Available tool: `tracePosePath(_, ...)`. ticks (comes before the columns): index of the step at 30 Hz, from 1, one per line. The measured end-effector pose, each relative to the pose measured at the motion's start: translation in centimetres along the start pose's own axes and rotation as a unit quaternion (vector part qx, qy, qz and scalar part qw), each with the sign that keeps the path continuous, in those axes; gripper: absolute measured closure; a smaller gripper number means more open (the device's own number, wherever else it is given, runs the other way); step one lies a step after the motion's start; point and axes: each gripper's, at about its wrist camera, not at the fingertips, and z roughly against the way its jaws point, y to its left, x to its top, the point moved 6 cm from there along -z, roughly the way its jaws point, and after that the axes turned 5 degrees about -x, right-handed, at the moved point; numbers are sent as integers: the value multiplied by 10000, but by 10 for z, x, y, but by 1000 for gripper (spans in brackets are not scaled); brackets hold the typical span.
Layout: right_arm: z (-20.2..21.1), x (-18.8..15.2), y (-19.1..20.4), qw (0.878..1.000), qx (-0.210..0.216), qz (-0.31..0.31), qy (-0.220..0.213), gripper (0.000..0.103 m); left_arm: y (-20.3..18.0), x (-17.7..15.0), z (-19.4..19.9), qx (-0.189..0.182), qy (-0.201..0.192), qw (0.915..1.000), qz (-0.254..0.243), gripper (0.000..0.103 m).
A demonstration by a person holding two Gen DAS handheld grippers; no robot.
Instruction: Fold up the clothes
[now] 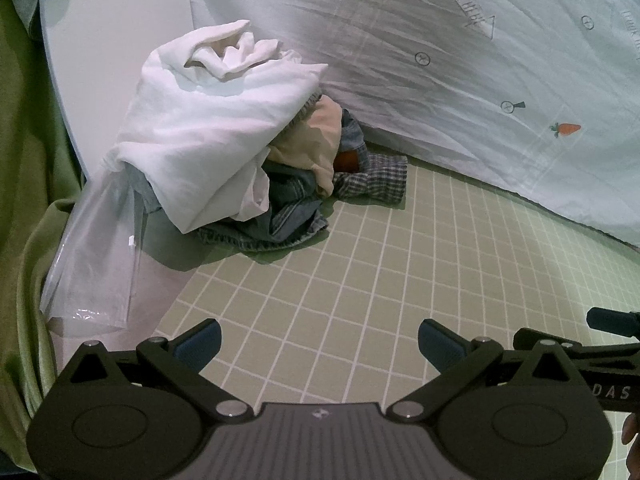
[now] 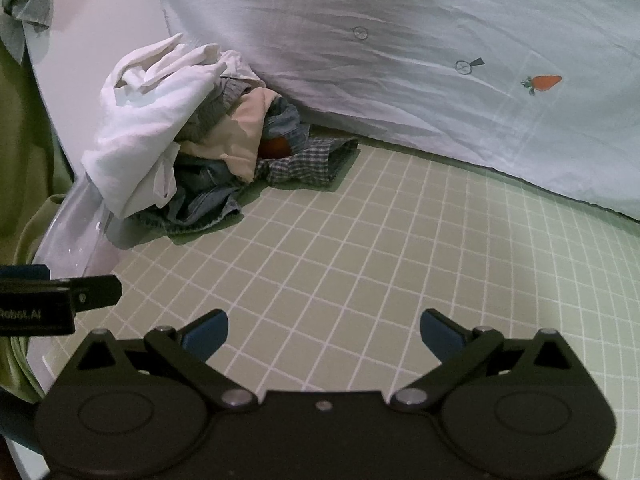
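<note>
A heap of clothes lies at the back left of a green gridded mat [image 1: 360, 280] [image 2: 380, 260]. A white garment [image 1: 200, 128] [image 2: 148, 120] drapes over the top of the heap. Under it are a beige piece [image 1: 312, 140] [image 2: 240, 132], blue denim [image 1: 288, 208] [image 2: 204, 196] and a checked cloth [image 1: 372, 180] [image 2: 308, 160]. My left gripper [image 1: 320, 340] hangs open over bare mat, well short of the heap. My right gripper [image 2: 324, 332] is open too, also over bare mat, holding nothing.
A pale sheet printed with carrots [image 1: 480, 80] [image 2: 440, 60] hangs along the back and right. A clear plastic bag [image 1: 96, 264] lies left of the heap. Green fabric [image 1: 28, 160] runs down the left edge. The left gripper's side [image 2: 56, 304] shows at the right wrist view's left.
</note>
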Motion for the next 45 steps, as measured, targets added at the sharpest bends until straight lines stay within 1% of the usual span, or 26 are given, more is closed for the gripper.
tracePosePath(5, -2, 1, 3, 10000, 4, 77, 25, 0, 3, 1, -4, 9, 60, 10000, 32, 0)
tracePosePath(14, -18, 10, 21, 9991, 126, 396, 115, 0, 14, 7, -12, 69, 185, 9997, 152, 0)
tracePosePath(18, -28, 22, 30, 9987, 202, 441, 127, 0, 23, 16, -19, 123, 227, 9995, 194, 0)
tracePosePath(21, -39, 41, 41, 9981, 256, 549, 66, 0, 32, 29, -25, 163, 187, 9995, 219, 0)
tracePosePath(24, -51, 66, 53, 9972, 321, 666, -60, 0, 50, 55, -32, 310, 10, 9990, 313, 0)
tracePosePath(28, -73, 114, 70, 9962, 411, 722, -275, 0, 89, 104, -45, 467, -302, 9969, 559, 0)
tracePosePath(30, -85, 139, 80, 9955, 485, 722, -370, 0, 112, 131, -53, 568, -448, 9946, 748, 0)
tracePosePath(32, -97, 165, 91, 9947, 594, 705, -450, 0, 136, 157, -61, 593, -589, 9912, 1028, 0)
tracePosePath(35, -119, 202, 109, 9936, 751, 639, -542, 0, 171, 195, -82, 411, -727, 9845, 1543, 0)
tracePosePath(38, -141, 236, 124, 9929, 891, 534, -574, 2, 196, 229, -106, 186, -813, 9767, 1975, 0)
tracePosePath(41, -166, 262, 140, 9918, 1077, 413, -549, 7, 207, 251, -132, -127, -825, 9695, 2305, 1)
tracePosePath(42, -175, 269, 145, 9917, 1119, 371, -516, 11, 209, 256, -140, -243, -813, 9671, 2398, 1)
tracePosePath(43, -183, 273, 148, 9916, 1179, 310, -441, 13, 211, 259, -146, -296, -824, 9644, 2495, 3)
tracePosePath(44, -191, 276, 151, 9913, 1239, 249, -364, 18, 212, 261, -150, -268, -858, 9618, 2586, 5)
tracePosePath(45, -197, 278, 153, 9905, 1340, 151, -267, 22, 214, 262, -152, -219, -897, 9592, 2673, 11)
